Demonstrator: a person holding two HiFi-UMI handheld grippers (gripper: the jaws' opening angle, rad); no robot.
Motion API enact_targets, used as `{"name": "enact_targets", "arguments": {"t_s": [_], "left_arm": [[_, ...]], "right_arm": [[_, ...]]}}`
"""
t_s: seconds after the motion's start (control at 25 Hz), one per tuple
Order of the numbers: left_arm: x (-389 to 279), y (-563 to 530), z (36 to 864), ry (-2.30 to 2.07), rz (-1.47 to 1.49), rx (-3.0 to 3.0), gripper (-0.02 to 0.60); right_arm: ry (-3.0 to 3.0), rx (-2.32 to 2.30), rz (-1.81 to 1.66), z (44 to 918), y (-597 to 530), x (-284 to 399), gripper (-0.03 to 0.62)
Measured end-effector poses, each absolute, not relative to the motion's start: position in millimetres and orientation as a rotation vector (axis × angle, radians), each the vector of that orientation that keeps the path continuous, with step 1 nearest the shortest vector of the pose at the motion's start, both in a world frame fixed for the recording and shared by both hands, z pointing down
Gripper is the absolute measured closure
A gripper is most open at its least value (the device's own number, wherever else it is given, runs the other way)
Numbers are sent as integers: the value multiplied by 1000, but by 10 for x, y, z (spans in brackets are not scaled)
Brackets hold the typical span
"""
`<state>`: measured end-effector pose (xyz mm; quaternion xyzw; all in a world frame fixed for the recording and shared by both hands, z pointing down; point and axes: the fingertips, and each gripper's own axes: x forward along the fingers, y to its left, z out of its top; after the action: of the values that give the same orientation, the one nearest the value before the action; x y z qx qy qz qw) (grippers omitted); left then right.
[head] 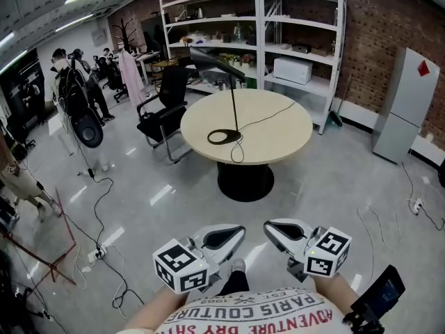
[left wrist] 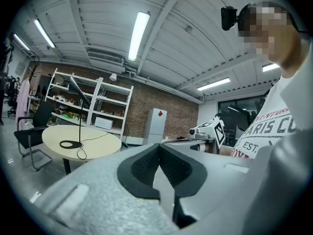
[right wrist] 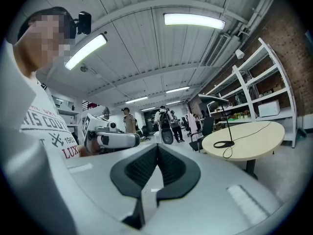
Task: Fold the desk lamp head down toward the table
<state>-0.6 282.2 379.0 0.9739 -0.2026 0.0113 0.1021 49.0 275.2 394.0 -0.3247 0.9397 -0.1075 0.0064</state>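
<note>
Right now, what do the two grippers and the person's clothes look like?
The left gripper and right gripper are alike: light grey, rounded shells with black textured pads inside the jaws. Each carries a white cube printed with black square markers: left cube, right cube. The person wears a white shirt with dark red lettering.

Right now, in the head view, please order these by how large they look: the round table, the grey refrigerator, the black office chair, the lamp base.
1. round table
2. refrigerator and office chair: they look alike in size, so I do not rank them
3. lamp base, the smallest
</note>
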Motion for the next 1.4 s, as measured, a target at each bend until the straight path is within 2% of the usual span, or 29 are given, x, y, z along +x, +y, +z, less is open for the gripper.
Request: {"name": "enact_targets", "arguments": {"t_s": [0.36, 0.96, 1.4], "left_arm": [[1, 1876, 3927, -577, 46, 2859, 580], [-365, -931, 3742, -617, 32, 2840, 580], [-437, -1743, 3741, -606, 0, 2844, 580]], "right_arm": [[2929, -1063, -372, 4094, 1812, 544, 592], [2907, -1124, -361, 3985, -858, 341, 592], [2917, -1157, -313, 3989, -1586, 320, 592]]}}
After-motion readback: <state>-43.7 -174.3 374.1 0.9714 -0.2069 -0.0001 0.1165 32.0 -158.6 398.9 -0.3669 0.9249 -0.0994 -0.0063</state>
